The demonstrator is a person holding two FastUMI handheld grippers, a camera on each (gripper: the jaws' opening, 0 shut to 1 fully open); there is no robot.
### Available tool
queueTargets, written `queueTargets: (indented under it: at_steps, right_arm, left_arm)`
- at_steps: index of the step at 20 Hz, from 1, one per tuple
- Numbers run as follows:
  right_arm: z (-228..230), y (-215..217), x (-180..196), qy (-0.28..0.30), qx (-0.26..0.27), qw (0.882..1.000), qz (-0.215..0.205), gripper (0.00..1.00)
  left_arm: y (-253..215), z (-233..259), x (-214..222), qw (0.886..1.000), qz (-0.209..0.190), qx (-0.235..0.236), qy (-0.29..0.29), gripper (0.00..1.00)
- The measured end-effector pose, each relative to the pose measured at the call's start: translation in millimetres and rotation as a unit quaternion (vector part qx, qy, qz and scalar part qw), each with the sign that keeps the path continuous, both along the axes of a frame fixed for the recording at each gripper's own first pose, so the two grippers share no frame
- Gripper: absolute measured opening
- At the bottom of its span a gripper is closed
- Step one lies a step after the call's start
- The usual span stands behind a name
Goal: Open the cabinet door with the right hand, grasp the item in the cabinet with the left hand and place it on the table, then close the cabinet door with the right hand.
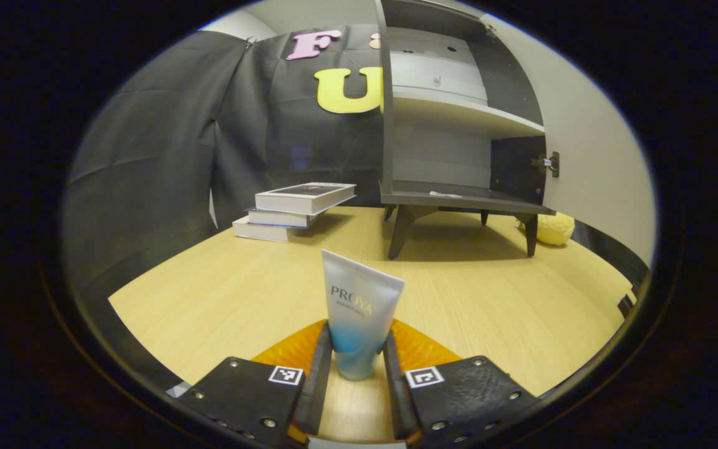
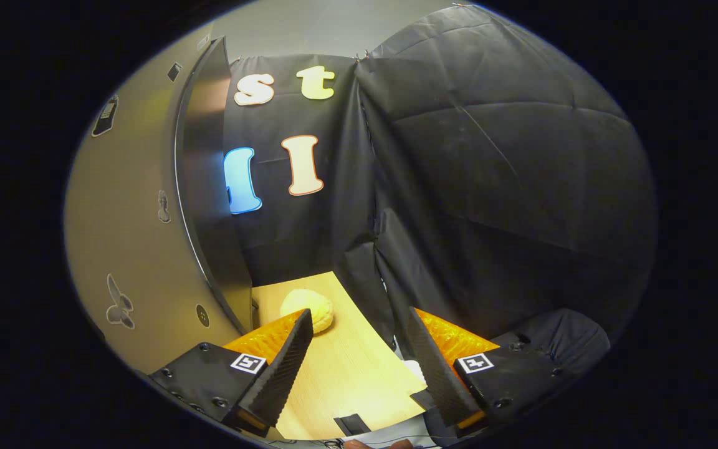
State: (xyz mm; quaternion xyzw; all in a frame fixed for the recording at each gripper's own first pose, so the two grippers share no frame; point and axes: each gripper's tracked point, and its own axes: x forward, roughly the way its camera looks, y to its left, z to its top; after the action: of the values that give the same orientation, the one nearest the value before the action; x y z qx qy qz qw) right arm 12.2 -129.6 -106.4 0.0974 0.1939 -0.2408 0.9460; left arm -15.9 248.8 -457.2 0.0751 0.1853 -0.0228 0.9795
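Note:
A white and blue tube (image 1: 361, 312) stands upright on the wooden table (image 1: 222, 280), cap end down. My left gripper (image 1: 359, 349) is shut on its lower part, one finger pressing each side. Behind it, the dark cabinet (image 1: 459, 199) stands on legs with its shelves bare and its door (image 1: 589, 143) swung open to the right. In the right gripper view, my right gripper (image 2: 359, 315) is open with nothing between its fingers. It hovers just right of the open door (image 2: 147, 249), near the door's outer edge.
A stack of three books (image 1: 293, 212) lies at the back left of the table. A yellow soft lump (image 1: 553, 228) rests by the cabinet's right leg, and again ahead of the right gripper as the yellow lump (image 2: 307, 310). The table edge (image 2: 384, 368) runs close to the black cloth.

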Motion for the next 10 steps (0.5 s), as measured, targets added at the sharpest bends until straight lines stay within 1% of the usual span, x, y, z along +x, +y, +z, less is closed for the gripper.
queueTargets:
  at_steps: [3,4,5,6,7,8,10]
  right_arm:
    - [-1.6,3.9,-7.6,-0.001,0.01,1.0,-0.002,0.93]
    - [-3.8,4.3,-10.2,-0.002,0.01,1.0,-0.003,0.92]
    - [-6.7,5.0,-13.9,0.002,0.012,1.0,-0.004,0.96]
    - [-10.9,7.4,-19.4,0.005,0.017,1.0,-0.004,0.93]
    - [-11.8,8.2,-24.9,0.005,0.019,1.0,-0.006,0.93]
    - [-10.1,6.5,-31.1,0.002,0.016,1.0,-0.012,0.96]
    - [-6.3,3.2,-39.0,-0.003,0.005,1.0,-0.019,0.96]
  left_arm:
    - [4.1,28.1,1.2,1.0,0.004,0.009,-0.017,0.71]
    - [1.9,37.4,0.5,1.0,0.0,0.007,-0.021,0.75]
    - [0.3,47.8,0.3,1.0,-0.002,0.005,-0.021,0.84]
    - [-0.1,56.1,-3.3,1.0,-0.002,0.002,-0.02,0.93]
    - [0.4,70.2,-7.5,1.0,-0.002,0.002,-0.024,0.96]
    - [0.1,85.3,-11.1,0.999,-0.003,0.003,-0.033,0.96]
    - [-3.5,119.0,-21.9,0.999,-0.011,0.007,-0.047,0.96]
